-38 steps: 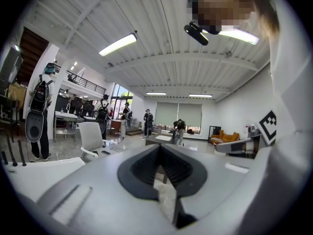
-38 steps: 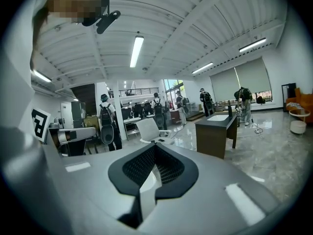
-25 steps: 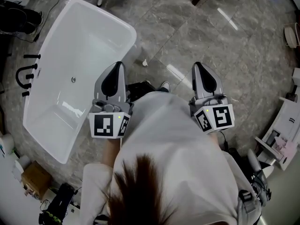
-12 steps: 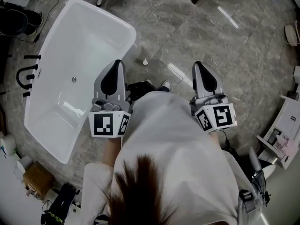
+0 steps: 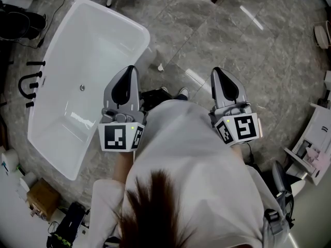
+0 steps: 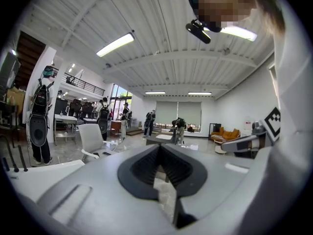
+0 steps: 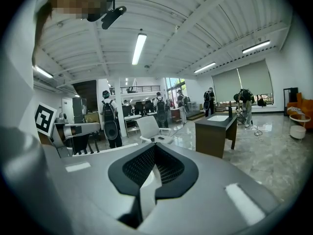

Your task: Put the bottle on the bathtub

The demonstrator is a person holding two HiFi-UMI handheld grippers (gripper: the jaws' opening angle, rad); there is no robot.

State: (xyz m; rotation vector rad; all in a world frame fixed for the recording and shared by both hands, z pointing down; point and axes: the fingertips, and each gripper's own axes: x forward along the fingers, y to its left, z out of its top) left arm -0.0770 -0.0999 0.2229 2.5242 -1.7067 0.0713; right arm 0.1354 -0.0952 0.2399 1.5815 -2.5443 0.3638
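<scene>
1. Left gripper (image 5: pixel 130 69): held level in front of the person's white-clad torso (image 5: pixel 196 169), tips pointing away from the body, seen above the right long rim of the bathtub (image 5: pixel 103 40).
2. Clenched: in the left gripper view, ribbed black pads (image 6: pixel 145 168) meeting at the tips, nothing between them.
3. Right gripper (image 5: pixel 216 71): well to the right of the bathtub, roughly parallel to the left gripper, nose dipped slightly, over grey marble floor (image 5: pixel 248 50).
4. Clenched too: in the right gripper view, dotted black pads (image 7: pixel 168 168) together at the tips, holding nothing.
5. Black fittings (image 5: pixel 28 81): a curved spout and short handles, just off the bathtub's left long rim.
6. Bathtub itself: white, glossy, rectangular with rounded corners, lying slantwise in the head view, one short end far from the person and the other near. Small round drain (image 5: pixel 81 87) at the middle of its bare floor, bright ceiling-light reflections nearer the person.
7. Small white object (image 5: pixel 160 67): on the floor just off the bathtub's far right corner, apart from the rim; too small to tell whether it is the bottle.
8. Bottle: place cannot be told; in neither gripper.
</scene>
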